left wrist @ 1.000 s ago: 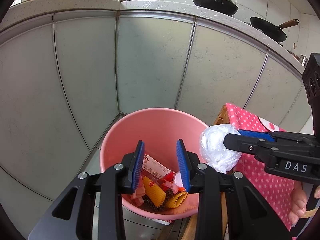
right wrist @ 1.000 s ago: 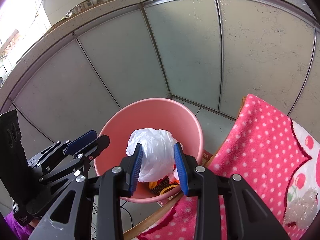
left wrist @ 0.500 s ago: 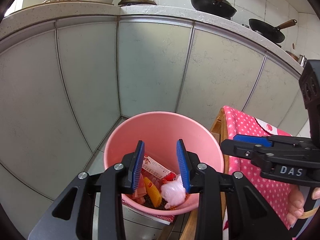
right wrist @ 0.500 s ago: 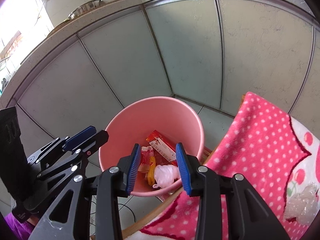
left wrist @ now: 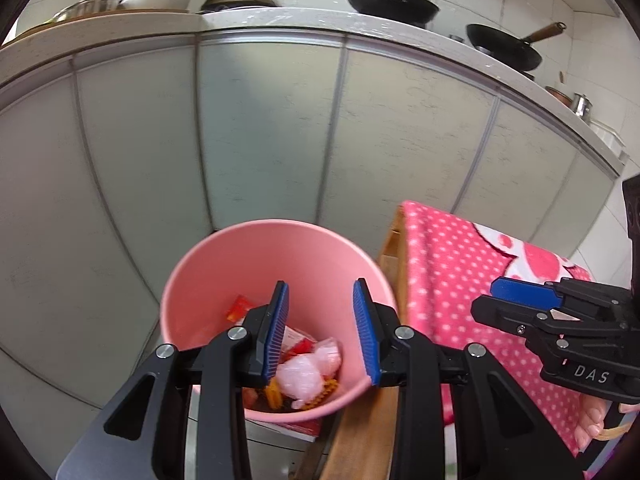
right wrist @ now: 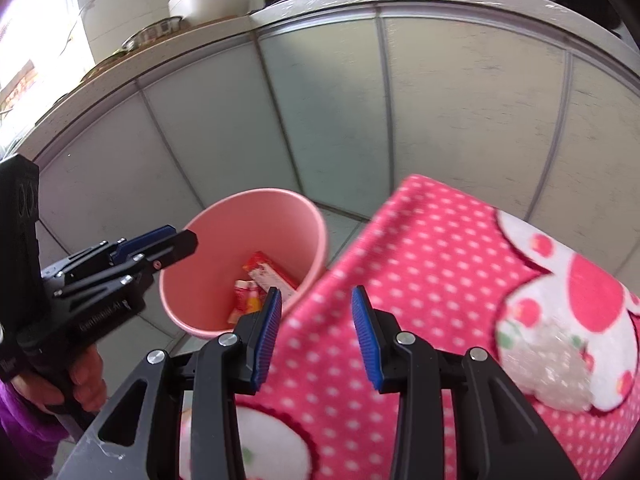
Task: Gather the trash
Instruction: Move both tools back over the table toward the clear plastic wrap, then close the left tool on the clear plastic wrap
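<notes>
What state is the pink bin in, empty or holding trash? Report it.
Holding trash: the pink bin contains wrappers and a crumpled plastic bag.

Pink, blue and black against pale grey-green panels

We see a plain salmon-pink bin (left wrist: 280, 248) holding red, orange and yellow wrappers (right wrist: 264, 276) and a crumpled translucent white bag (left wrist: 308, 372). Beside it the cloth (right wrist: 420, 264) is hot pink with small white dots, plus white patches edged in dark red that carry pink cherry shapes. Our left gripper (left wrist: 320, 330) and right gripper (right wrist: 316, 330) are black with ribbed royal-blue pads and silver screws. The cabinets (left wrist: 260, 128) are pale grey-green with light seams under a speckled white counter (left wrist: 280, 20), where black pans (left wrist: 390, 0) have brown handles. A sleeve (right wrist: 20, 416) is purple.
</notes>
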`<state>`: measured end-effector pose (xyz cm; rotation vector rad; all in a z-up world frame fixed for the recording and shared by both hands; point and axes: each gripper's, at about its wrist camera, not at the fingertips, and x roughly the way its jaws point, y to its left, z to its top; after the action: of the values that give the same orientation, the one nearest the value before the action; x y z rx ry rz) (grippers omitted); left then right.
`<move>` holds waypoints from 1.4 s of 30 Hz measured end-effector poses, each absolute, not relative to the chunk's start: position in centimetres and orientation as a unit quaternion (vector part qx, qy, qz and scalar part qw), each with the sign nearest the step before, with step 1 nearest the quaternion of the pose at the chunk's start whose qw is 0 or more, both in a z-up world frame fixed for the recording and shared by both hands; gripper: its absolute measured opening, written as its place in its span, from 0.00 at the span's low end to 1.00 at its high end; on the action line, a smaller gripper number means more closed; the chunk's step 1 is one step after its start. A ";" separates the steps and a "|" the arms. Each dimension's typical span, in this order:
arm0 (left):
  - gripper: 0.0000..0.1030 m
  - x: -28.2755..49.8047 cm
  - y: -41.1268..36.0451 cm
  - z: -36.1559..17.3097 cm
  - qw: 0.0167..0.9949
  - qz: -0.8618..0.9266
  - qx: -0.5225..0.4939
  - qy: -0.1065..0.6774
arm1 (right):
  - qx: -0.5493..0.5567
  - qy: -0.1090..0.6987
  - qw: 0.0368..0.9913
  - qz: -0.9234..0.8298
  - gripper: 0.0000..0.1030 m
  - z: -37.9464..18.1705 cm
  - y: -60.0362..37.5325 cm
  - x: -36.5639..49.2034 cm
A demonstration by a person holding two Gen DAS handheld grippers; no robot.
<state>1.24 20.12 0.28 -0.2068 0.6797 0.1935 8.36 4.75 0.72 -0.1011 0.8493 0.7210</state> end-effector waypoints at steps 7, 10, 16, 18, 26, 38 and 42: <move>0.33 2.5 16.1 1.1 0.938 0.047 -0.077 0.335 | -0.028 0.389 0.875 0.288 0.35 1.3 -1.5 8.0; 0.33 3.0 14.0 1.3 0.940 0.026 -0.061 0.335 | -0.010 0.386 0.884 0.264 0.35 1.5 -4.4 7.9; 0.33 4.2 9.5 1.3 0.940 -0.026 -0.029 0.338 | 0.004 0.382 0.899 0.214 0.35 1.2 -9.0 7.4; 0.33 4.5 8.2 1.1 0.939 -0.043 -0.019 0.340 | 0.008 0.382 0.902 0.201 0.35 0.9 -10.2 7.2; 0.33 6.7 2.6 -1.1 0.921 -0.118 0.002 0.371 | 0.021 0.392 0.905 0.163 0.35 -0.9 -13.9 5.9; 0.33 10.8 -1.9 -4.1 0.903 -0.164 0.032 0.396 | 0.043 0.400 0.905 0.142 0.35 -2.3 -16.5 6.0; 0.33 12.1 -2.3 -5.6 0.897 -0.162 0.039 0.410 | 0.046 0.404 0.903 0.138 0.35 -2.7 -16.8 6.3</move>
<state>12.13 -2.29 -5.63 0.0817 0.8485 -0.3353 6.28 -16.76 -2.72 0.0952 0.8359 0.2845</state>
